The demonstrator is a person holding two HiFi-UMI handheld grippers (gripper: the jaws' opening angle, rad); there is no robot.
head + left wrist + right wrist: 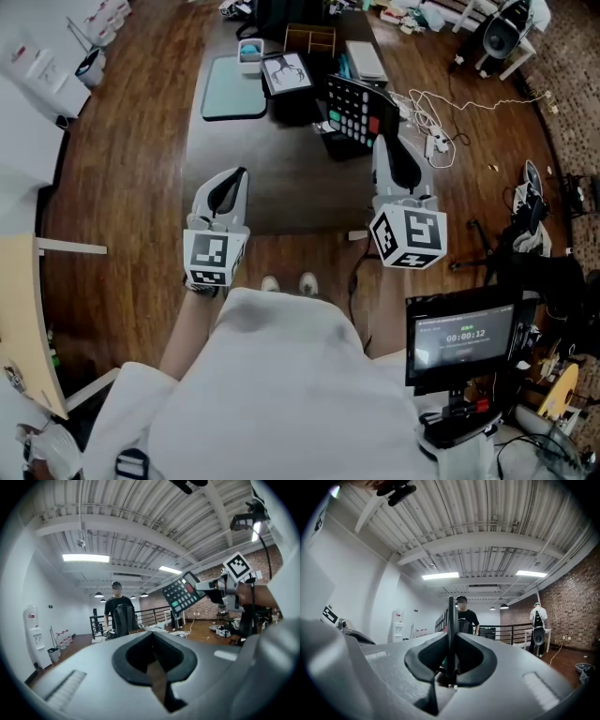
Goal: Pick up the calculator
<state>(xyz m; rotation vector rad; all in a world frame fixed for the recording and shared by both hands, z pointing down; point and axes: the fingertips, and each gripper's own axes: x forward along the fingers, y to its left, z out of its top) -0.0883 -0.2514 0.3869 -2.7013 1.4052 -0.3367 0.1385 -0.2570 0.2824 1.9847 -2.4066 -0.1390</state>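
My right gripper [380, 141] is shut on the black calculator [359, 108] and holds it off the dark table [281, 187], keys facing up and tilted. The right gripper view shows the calculator [451, 620] edge-on as a thin dark blade, clamped between the jaws of the right gripper [451, 641]. From the left gripper view, the calculator [183, 591] hangs in the air at the upper right with its green and red keys showing. My left gripper [237, 176] hovers over the table's near left part. It is shut and empty [151, 637].
A teal mat [234, 89], a white notebook [288, 72] and a wooden box [309, 37] lie at the table's far end. White cables [431, 112] trail on the floor at right. A monitor [464, 337] stands near right. A person [117, 613] stands ahead.
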